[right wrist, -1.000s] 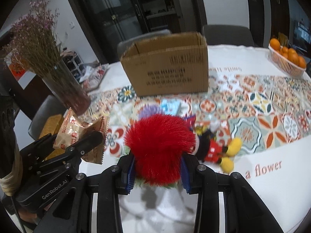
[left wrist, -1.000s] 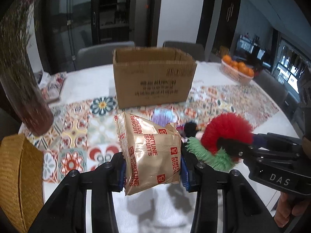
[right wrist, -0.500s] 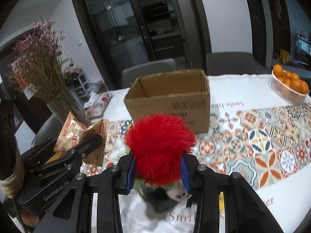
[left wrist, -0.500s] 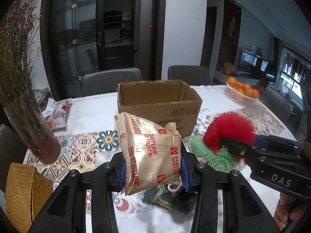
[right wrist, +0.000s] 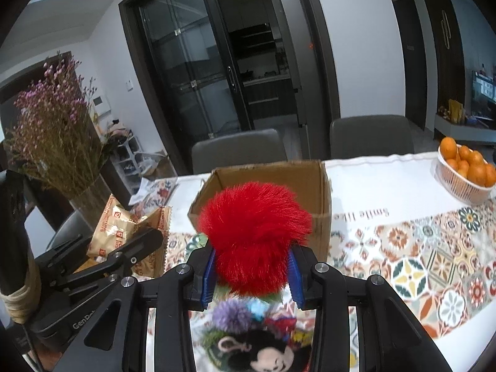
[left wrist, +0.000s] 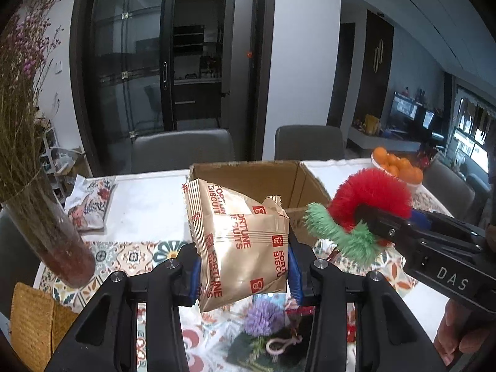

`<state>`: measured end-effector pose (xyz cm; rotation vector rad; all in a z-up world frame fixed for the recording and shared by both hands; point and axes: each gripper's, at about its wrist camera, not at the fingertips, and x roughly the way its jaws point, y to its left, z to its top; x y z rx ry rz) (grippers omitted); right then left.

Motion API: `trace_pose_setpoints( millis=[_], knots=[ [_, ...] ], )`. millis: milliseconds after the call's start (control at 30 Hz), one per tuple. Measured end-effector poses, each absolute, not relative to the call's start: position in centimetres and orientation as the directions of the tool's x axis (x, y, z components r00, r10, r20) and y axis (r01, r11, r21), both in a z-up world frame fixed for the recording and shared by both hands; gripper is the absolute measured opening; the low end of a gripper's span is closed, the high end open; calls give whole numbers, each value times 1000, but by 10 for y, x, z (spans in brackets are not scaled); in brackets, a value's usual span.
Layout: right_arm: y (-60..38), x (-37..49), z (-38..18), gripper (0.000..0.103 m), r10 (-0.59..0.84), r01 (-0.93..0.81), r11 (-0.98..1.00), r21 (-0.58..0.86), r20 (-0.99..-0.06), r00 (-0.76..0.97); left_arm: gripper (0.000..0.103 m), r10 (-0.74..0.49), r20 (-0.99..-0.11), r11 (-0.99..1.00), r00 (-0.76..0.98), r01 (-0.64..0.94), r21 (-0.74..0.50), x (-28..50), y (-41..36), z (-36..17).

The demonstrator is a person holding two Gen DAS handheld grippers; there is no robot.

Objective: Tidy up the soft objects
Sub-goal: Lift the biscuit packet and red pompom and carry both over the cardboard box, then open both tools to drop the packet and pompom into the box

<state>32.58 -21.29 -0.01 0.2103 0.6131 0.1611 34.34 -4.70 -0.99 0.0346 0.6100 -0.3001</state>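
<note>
My left gripper [left wrist: 243,272] is shut on a gold biscuit packet [left wrist: 241,241] and holds it in the air before the open cardboard box [left wrist: 248,179]. My right gripper [right wrist: 251,276] is shut on a red and green fluffy toy [right wrist: 254,235], also raised in front of the box [right wrist: 310,179]. The toy [left wrist: 365,198] and right gripper show at the right of the left wrist view. The packet [right wrist: 124,232] shows at the left of the right wrist view. A purple pompom [right wrist: 232,313] and a mouse plush [right wrist: 266,353] lie on the table below.
A vase of dried flowers [left wrist: 46,223] stands at the left. A basket of oranges [right wrist: 465,170] sits at the far right. A woven yellow basket [left wrist: 31,319] is at the near left. A printed packet [left wrist: 93,204] lies behind the vase. Grey chairs [right wrist: 238,148] stand behind the table.
Both grippers have risen with their loads and moved toward the box, so the box opening now shows. The toys on the table now lie lower in both views.
</note>
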Motion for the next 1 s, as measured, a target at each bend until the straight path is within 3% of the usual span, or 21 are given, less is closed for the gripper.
trace_pose_setpoints(
  millis=[433, 1000],
  knots=[
    [-224, 385, 18, 39, 220, -109, 967, 232, -529, 819, 43, -237, -571, 962, 786, 274, -23, 402, -60, -5],
    [-242, 479, -16, 39, 247, -90, 961, 262, -658, 712, 45, -237, -717, 950, 656, 309, -31, 492, -87, -39]
  ],
)
